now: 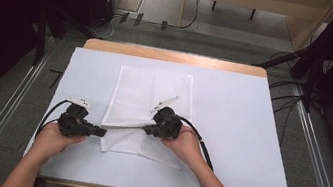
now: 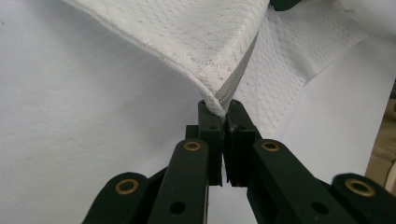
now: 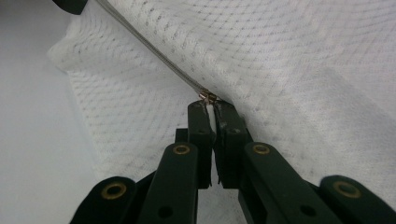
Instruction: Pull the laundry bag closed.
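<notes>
So there's a white mesh bag (image 1: 151,96) lying flat near the middle of the table (image 1: 248,137), which has a pale sheet over it, and both grippers are working on the bag's near part. The left gripper (image 1: 100,132) sits at the bag's left edge, jaws squeezed tight on the end of the grey zipper (image 2: 238,79); in the left gripper view you can see that corner of mesh pulled up off the table and pinched right between the pads. The right gripper (image 1: 147,130) is further right along the same zipper line, over the mesh, and its jaws are clamped shut too, on the little metal zipper pull (image 3: 208,97), with a sliver of white caught between the pads in the right gripper view. From above, the zipper runs as a taut straight line between the two grippers. The rest of the bag stretches toward the far side, still flat on the table.
</notes>
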Motion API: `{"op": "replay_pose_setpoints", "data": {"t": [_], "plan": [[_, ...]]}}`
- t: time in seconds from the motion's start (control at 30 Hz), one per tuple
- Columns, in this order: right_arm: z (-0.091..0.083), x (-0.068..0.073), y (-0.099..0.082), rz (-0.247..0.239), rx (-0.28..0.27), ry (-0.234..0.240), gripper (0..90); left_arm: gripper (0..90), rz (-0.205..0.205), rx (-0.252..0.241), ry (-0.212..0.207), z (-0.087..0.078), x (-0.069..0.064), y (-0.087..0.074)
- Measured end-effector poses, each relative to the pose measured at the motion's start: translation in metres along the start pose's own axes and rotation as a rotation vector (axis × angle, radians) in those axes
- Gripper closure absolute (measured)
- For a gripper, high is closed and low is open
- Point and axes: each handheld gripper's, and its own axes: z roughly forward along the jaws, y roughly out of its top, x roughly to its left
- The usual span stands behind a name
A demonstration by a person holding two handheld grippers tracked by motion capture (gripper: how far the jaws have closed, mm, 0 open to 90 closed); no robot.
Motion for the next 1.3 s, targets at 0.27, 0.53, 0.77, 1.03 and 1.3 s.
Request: {"op": "replay_pose_setpoints", "data": {"t": [0.27,0.53,0.77,1.03,1.3], "plan": [[-0.004,-0.003,-0.004,0.0,0.011,-0.018,88.1,87.9,-0.005,0.001,0.0,0.0,0.0,0.0],[-0.01,-0.01,-0.011,0.026,0.01,-0.025,88.1,87.9,-0.006,0.004,0.0,-0.001,0.001,-0.001],[-0.011,-0.011,-0.013,0.019,0.011,-0.028,88.1,87.9,-0.007,0.007,0.001,-0.001,0.001,-0.001],[-0.015,-0.013,-0.016,0.022,0.006,-0.029,88.1,87.9,-0.007,0.004,-0.004,-0.001,0.002,-0.002],[-0.019,-0.015,-0.021,0.03,0.017,-0.044,88.1,87.9,-0.014,0.006,-0.009,-0.002,0.002,-0.002]]}}
